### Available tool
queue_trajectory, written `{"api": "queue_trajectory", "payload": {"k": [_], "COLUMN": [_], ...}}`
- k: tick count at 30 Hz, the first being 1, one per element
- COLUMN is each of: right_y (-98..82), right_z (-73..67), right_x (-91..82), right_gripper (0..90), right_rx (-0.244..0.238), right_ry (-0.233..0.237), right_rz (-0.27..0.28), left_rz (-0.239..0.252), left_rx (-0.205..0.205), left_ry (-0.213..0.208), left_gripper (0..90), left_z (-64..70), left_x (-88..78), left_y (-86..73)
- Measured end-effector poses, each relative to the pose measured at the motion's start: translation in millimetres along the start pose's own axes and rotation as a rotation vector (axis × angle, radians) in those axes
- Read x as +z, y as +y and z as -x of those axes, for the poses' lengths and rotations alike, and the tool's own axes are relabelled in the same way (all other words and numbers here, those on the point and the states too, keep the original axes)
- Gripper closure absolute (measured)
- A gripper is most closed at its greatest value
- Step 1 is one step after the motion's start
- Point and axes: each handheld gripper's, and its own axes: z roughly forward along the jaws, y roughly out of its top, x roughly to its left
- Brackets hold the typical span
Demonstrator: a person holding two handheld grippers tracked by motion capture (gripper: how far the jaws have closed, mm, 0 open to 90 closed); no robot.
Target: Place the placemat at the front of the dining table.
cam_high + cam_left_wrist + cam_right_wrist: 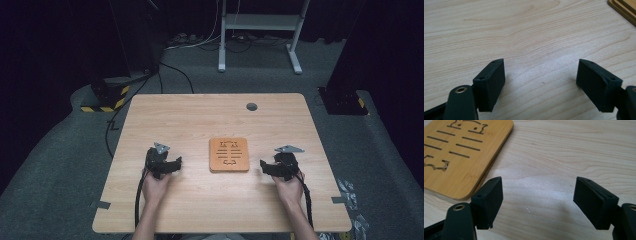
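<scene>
At lower centre of the high view, the left tool and right tool rest low on the bench, one on either side of the wooden board. Both tools stand wide open with nothing between the jaws; each gripper view shows bare bench grain in the gap.

Left gripper view: only a corner of the board enters at upper right, well apart from the tool. Right gripper view: the board fills the upper left, its rounded corner just beside the left-hand jaw of the right tool, not touching as far as I can tell.

Judgement: the step in hand is the approach to the board, and the right tool is the better placed. The board lies flat and thin, cut-out slots facing up, so a grasp calls for one jaw slid under the edge, or the edge tipped up first. Keep the jaws level with the bench and come in square to the near edge, slowly; a slanted approach would likely push the board across the smooth wood rather than catch it.
</scene>
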Motion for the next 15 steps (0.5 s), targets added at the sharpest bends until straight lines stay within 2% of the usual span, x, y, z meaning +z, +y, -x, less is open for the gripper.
{"api": "queue_trajectory", "payload": {"k": [15], "right_y": [17.9], "right_z": [-10.8], "right_x": [7.0], "right_gripper": [24.0], "right_rx": [-0.001], "right_ry": [-0.007], "right_rz": [-0.002], "left_rz": [-0.001], "left_rx": [0.009], "left_ry": [0.001], "left_gripper": [23.1], "left_z": [-0.6], "left_x": [-0.1], "left_y": [0.2]}}
